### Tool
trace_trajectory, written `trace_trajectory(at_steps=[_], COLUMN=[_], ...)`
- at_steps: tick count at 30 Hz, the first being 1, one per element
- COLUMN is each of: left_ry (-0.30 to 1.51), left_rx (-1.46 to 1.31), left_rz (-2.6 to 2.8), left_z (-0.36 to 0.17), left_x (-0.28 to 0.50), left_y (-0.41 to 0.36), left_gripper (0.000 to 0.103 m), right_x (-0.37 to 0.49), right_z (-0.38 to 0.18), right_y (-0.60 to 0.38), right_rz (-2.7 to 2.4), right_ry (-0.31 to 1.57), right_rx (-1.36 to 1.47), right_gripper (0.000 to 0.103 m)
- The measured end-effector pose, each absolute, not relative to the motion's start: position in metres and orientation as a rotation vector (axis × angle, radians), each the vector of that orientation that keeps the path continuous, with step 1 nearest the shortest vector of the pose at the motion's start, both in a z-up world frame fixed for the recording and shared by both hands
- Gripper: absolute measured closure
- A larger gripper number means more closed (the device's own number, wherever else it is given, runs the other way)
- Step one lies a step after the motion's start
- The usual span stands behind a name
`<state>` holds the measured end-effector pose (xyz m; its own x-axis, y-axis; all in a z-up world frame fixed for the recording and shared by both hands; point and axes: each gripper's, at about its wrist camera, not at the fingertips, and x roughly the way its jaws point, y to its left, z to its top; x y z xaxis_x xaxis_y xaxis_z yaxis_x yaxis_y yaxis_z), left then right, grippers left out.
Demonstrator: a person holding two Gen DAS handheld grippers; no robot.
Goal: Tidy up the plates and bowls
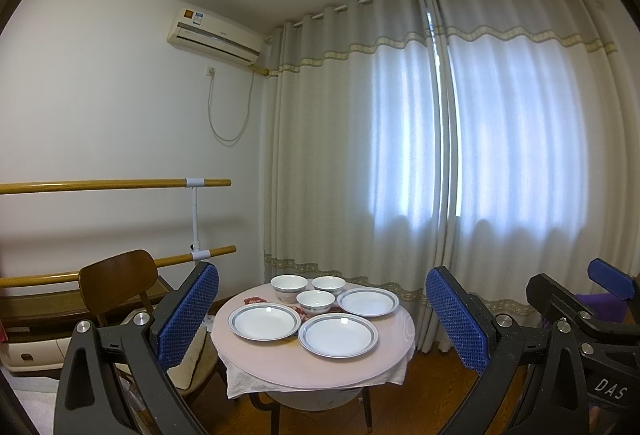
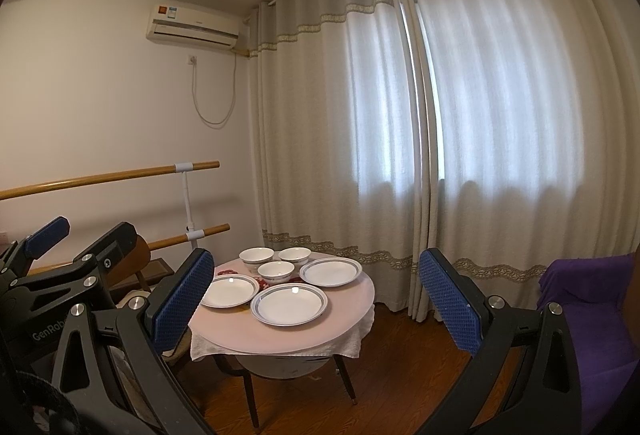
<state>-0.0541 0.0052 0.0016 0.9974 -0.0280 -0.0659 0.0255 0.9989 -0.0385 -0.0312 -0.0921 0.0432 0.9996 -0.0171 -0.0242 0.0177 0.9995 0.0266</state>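
A small round table (image 1: pixel 320 363) (image 2: pixel 288 339) with a pink top stands some way ahead. On it lie three white plates with grey-blue rims: left (image 1: pixel 264 321) (image 2: pixel 229 290), front (image 1: pixel 338 334) (image 2: pixel 289 304), back right (image 1: pixel 368 301) (image 2: pixel 330 271). Behind them stand three white bowls (image 1: pixel 289 287) (image 1: pixel 329 285) (image 1: pixel 315 302) (image 2: pixel 256 258) (image 2: pixel 294 257) (image 2: pixel 276 272). My left gripper (image 1: pixel 324 319) is open, empty and well short of the table. My right gripper (image 2: pixel 316 303) is open and empty too, beside the left one.
A wooden chair (image 1: pixel 120 287) stands left of the table. Two wooden ballet bars (image 1: pixel 116 185) run along the left wall. Long curtains (image 1: pixel 440 155) hang behind the table. A purple-covered seat (image 2: pixel 592 307) is at the right. The floor (image 2: pixel 400 375) is wood.
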Motion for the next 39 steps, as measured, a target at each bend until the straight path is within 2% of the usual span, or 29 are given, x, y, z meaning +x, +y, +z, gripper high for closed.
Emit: trace_trajectory(at_steps=[39], left_ry=[0.076], left_rx=[-0.040], left_rz=[-0.023], left_z=[0.002], left_x=[-0.053], left_y=[0.006], left_gripper=[0.001], right_x=[-0.032], right_z=[0.041], right_y=[-0.077], right_rz=[-0.009], right_ry=[0.026], right_rx=[0.026], right_gripper=[0.000])
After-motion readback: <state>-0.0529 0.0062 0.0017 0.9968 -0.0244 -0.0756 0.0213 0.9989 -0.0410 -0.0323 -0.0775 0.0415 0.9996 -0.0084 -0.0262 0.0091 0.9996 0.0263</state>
